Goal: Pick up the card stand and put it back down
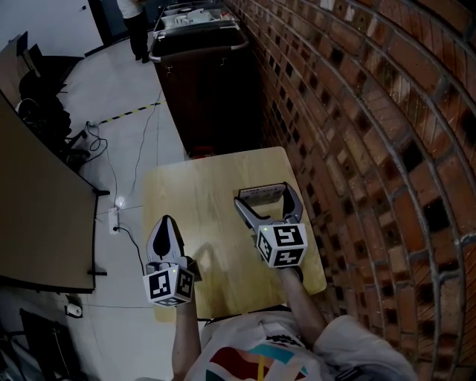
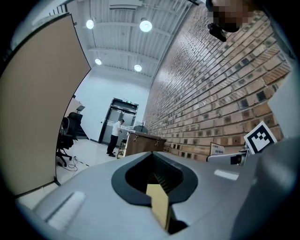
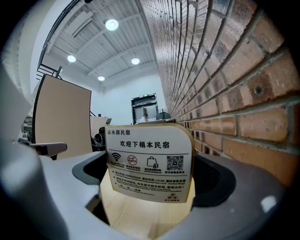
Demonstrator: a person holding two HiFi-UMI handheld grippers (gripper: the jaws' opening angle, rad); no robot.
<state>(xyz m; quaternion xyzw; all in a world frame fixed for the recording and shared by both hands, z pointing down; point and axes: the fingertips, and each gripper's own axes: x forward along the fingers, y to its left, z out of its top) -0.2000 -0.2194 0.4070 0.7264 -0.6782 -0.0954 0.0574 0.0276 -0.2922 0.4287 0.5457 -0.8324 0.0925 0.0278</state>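
Observation:
The card stand (image 1: 262, 194) is a cream printed sign with a QR code, upright at the far right of a small wooden table (image 1: 186, 201). My right gripper (image 1: 265, 199) is open, one jaw on each side of the stand. In the right gripper view the card stand (image 3: 149, 161) fills the space between the jaws, with a dark gap on either side and bare wood beneath it. My left gripper (image 1: 165, 225) hovers over the table's near left part, shut and holding nothing. Between its jaws in the left gripper view, only a sliver of table (image 2: 158, 204) shows.
A brick wall (image 1: 357, 111) runs close along the table's right side. A dark cabinet (image 1: 208, 82) stands just beyond the table's far edge. At the left are a brown partition (image 1: 37, 216) and floor cables with a power strip (image 1: 114, 216). A person (image 1: 134, 22) stands far back.

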